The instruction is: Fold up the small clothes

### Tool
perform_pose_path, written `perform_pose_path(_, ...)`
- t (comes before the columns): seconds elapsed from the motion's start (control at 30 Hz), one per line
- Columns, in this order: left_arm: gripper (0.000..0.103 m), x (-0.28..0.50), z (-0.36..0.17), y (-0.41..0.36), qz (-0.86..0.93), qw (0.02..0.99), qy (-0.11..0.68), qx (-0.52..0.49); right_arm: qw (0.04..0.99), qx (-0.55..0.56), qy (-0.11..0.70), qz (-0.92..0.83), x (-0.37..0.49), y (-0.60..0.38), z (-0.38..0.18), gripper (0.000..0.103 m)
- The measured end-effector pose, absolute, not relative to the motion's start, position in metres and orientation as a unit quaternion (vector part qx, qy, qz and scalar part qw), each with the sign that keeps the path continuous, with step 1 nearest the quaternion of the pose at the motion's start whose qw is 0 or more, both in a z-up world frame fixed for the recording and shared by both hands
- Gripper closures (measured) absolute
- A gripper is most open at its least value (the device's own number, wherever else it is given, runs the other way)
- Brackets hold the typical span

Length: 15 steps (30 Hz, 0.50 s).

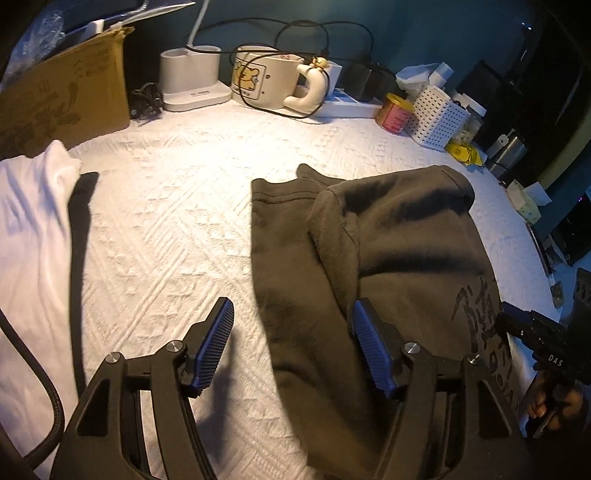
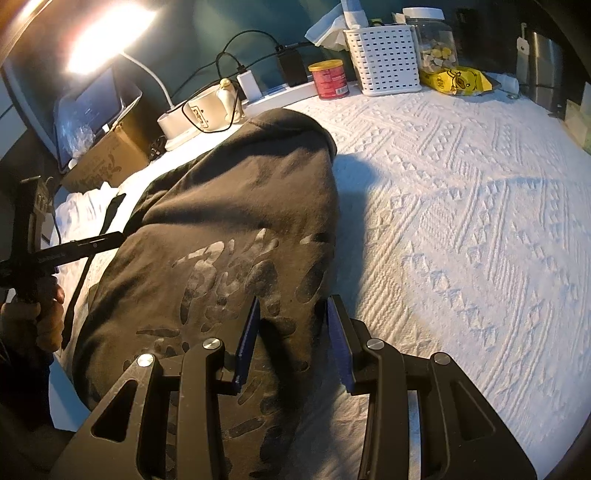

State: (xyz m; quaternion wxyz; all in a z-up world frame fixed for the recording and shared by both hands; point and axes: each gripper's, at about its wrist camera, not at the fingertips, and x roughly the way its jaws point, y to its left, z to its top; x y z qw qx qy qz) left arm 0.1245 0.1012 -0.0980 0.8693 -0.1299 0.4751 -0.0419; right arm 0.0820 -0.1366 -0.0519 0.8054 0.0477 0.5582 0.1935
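Dark teal wall (image 1: 424, 33) at 12 o'clock. White textured cover (image 1: 177, 206) over work surface. Lit lamp (image 2: 107, 37) glaring at 10 o'clock, warm pool beneath; far right edge in deep shadow.

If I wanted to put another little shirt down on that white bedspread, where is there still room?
Two bare patches show. One lies between the white garment and the dark brown sweatshirt, in front of the mug. The other, wider, stretches beside the sweatshirt's other edge, bare bedspread up to the white basket. The back edge is crowded: cardboard box, cables, red tin, jar.
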Motion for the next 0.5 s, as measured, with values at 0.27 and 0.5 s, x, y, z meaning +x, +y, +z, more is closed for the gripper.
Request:
perform_pose_path(0.27, 0.024, 0.146, -0.106, 0.097, -0.06, 0.865, 0.475, -0.153, 0.826, 0.051, 0.537, 0.163, 0.106, -0.17, -0.042, 0.063)
perform_pose_path(0.5, 0.014, 0.164, -0.107, 0.082, -0.082, 0.868, 0.474, -0.124, 0.826, 0.064, 0.536, 0.164, 0.128, -0.18, -0.049, 0.047)
